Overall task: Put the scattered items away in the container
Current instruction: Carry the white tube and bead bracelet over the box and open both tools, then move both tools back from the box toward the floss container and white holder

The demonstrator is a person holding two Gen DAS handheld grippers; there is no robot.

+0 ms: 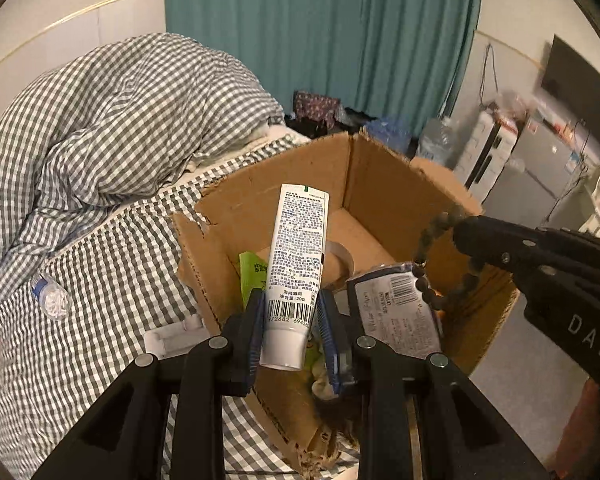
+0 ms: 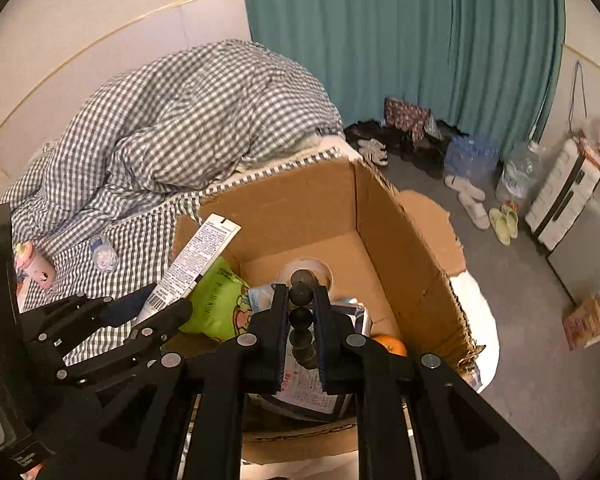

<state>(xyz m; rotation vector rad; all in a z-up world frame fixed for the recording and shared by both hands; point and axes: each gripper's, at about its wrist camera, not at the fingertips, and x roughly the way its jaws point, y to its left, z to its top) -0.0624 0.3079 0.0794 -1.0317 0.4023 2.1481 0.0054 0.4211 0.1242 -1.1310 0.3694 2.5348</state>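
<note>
An open cardboard box [image 1: 284,184] stands on the checked bed at its edge. My left gripper [image 1: 290,300] is over the box's near left side, shut on the cap end of a white tube [image 1: 298,240] that points up and away. My right gripper [image 2: 302,292] hovers above the box, shut on a dark bead bracelet [image 2: 301,320]. The bracelet's loop [image 1: 423,236] dangles from the right fingertips. In the box lie a green packet [image 2: 216,304], a tape roll [image 2: 320,270], an orange [image 2: 392,346] and a dark barcoded packet [image 1: 396,312].
On the checked sheet left of the box lie a small clear bottle [image 1: 50,298] and a pink bottle [image 2: 34,266]. A bunched checked duvet [image 1: 120,120] fills the far bed. Slippers [image 2: 472,200], a suitcase [image 2: 564,196] and bags sit on the floor to the right.
</note>
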